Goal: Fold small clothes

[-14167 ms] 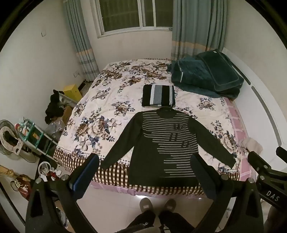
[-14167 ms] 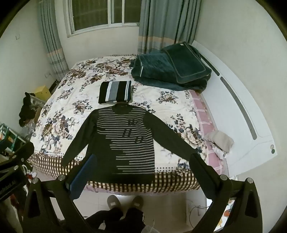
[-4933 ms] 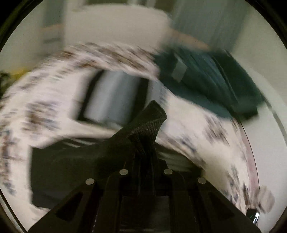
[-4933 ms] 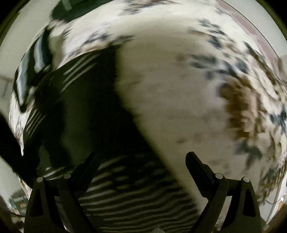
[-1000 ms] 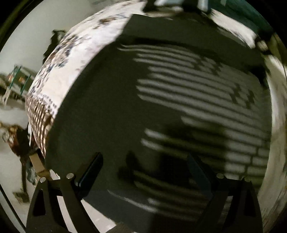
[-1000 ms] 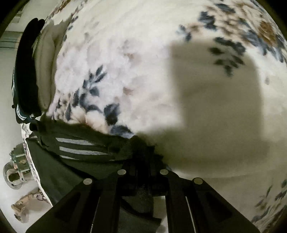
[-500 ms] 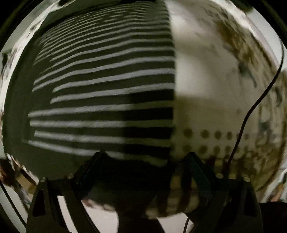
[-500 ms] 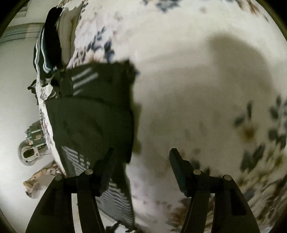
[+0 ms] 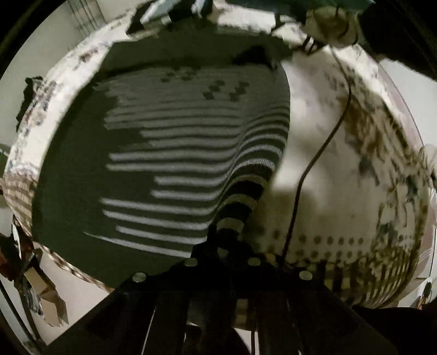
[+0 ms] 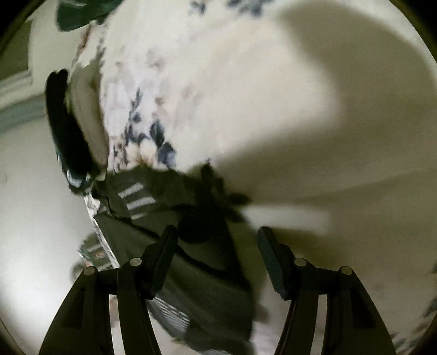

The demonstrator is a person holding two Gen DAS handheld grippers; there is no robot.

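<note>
A dark sweater with pale stripes lies on the floral bedspread, its sleeves folded in. My left gripper is shut on the sweater's lower right hem corner and lifts it, so the cloth rises in a ridge toward the jaws. In the right wrist view my right gripper is open just above the sweater's upper corner, with dark cloth between and below the fingers, not pinched.
A folded striped garment lies beyond the sweater's collar, and a green blanket lies further back. A thin black cable runs across the bedspread on the right. The bed's chequered front edge is close.
My left gripper has closed on the hem corner and raised it. My right gripper has let go of the cloth, opened, and moved back over the sweater's upper corner.
</note>
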